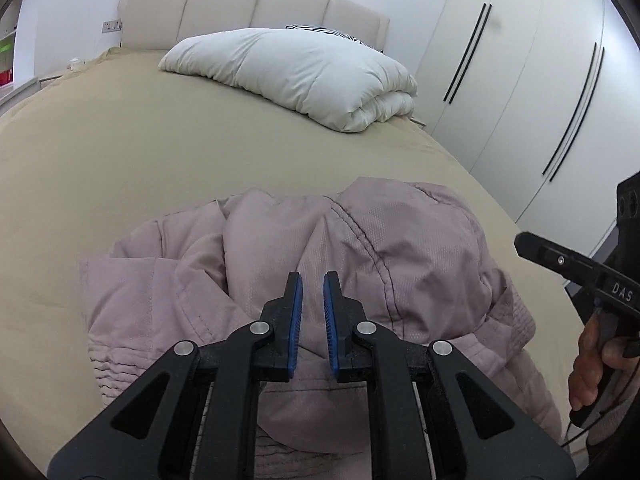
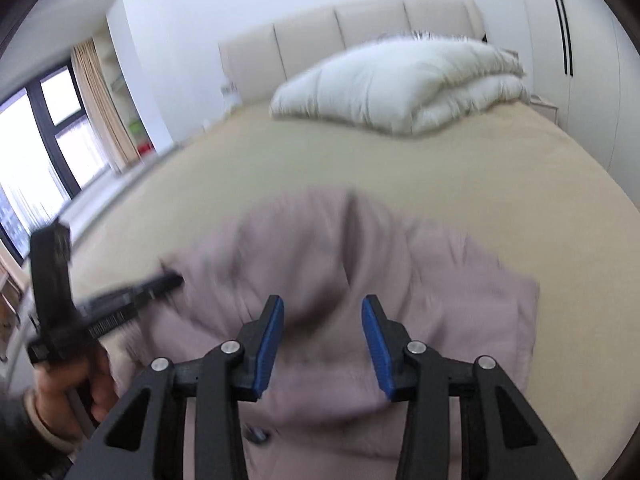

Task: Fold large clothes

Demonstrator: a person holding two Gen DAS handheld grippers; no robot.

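**Mauve jacket bunched on the bed, both grippers over it**

A large padded jacket (image 1: 312, 248) in a pale mauve-pink lies crumpled on the near part of the bed (image 1: 120, 152), on a tan sheet. Its fabric has a fine woven texture, with dark stitched seams curving over a rounded, hood-like part at the right. A flat panel sticks out to the left, and a band of gathered, ribbed stitching shows at the lower left edge. Deep folds run through the middle, where one layer overlaps another. In the right wrist view the garment is blurred; a dark fold runs down its centre and a small dark fitting, perhaps a button, sits near the bottom edge.

The left gripper (image 1: 312, 320) hangs just above the jacket, its blue-padded fingers a narrow gap apart with nothing between them. The right gripper (image 2: 323, 344) has its jaws set wide apart, also over the cloth and holding nothing. It appears at the right edge of the left wrist view, held in the person's right hand (image 1: 592, 364), and white letters on its black body read "DAS".

At the head of the bed lies a folded white duvet (image 1: 296, 76), in front of a cream panelled headboard (image 1: 248, 4). White wardrobe doors (image 1: 520, 80) with slim black handles stand to the right.
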